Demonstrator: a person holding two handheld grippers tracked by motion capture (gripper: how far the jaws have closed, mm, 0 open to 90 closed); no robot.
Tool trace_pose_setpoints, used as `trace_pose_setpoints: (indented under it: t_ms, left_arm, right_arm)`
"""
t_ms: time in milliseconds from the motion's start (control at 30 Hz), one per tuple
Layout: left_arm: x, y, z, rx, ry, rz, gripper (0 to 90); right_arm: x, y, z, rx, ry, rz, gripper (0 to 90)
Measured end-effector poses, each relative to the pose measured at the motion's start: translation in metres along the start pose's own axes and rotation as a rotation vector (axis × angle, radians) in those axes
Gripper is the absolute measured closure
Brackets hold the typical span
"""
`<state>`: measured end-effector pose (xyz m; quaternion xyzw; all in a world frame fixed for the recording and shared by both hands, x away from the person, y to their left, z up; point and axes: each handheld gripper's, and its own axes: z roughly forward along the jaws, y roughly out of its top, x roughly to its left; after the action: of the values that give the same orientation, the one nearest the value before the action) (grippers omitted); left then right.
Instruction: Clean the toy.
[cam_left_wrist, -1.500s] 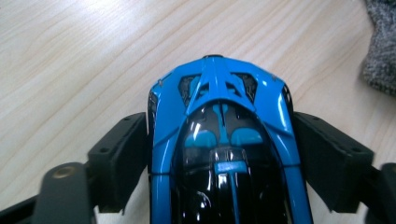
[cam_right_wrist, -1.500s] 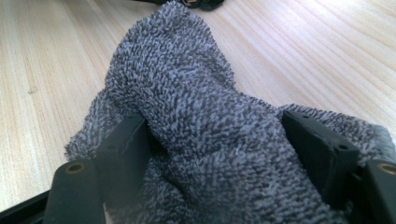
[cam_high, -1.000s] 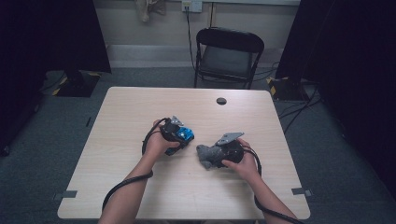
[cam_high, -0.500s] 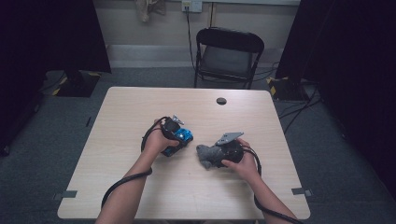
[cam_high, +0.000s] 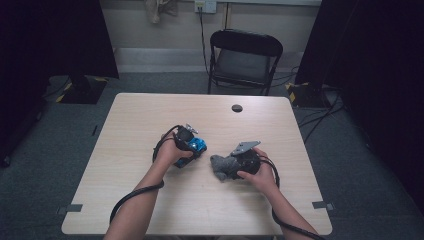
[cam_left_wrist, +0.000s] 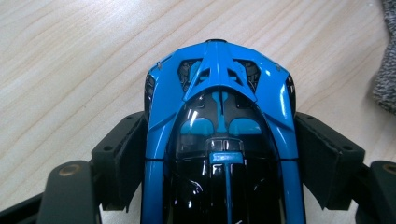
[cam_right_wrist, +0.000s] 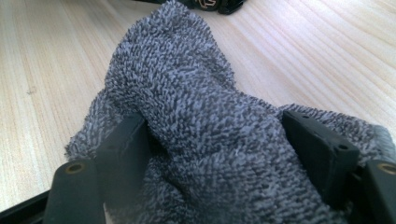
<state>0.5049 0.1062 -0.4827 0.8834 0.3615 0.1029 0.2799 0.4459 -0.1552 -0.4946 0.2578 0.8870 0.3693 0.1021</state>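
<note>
A blue and black toy car (cam_left_wrist: 219, 121) lies between the jaws of my left gripper (cam_left_wrist: 219, 163), which is shut on its sides. In the high view the toy car (cam_high: 198, 146) sits low over the wooden table (cam_high: 130, 135) near its middle, in the left gripper (cam_high: 192, 147). A bunched grey towel (cam_right_wrist: 196, 126) is clamped in my right gripper (cam_right_wrist: 215, 154), with cloth bulging out past both jaws. From above, the grey towel (cam_high: 220, 165) rests on the table just left of the right gripper (cam_high: 231, 167), a short gap from the car.
A small black round object (cam_high: 237, 108) lies near the table's far edge. A black folding chair (cam_high: 243, 60) stands behind the table. Cables trail from both grippers over the near edge. An edge of the towel (cam_left_wrist: 385, 56) shows at the right of the left gripper view.
</note>
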Motion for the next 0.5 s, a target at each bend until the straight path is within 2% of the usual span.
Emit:
trace_pose_setpoints:
  t_ms: [500]
  left_arm:
    - [-0.0010, 0.0029, 0.0004, 0.025, 0.005, -0.007, 23.3]
  right_arm:
    - [-0.0001, 0.0010, 0.0001, 0.008, 0.000, 0.000, 25.7]
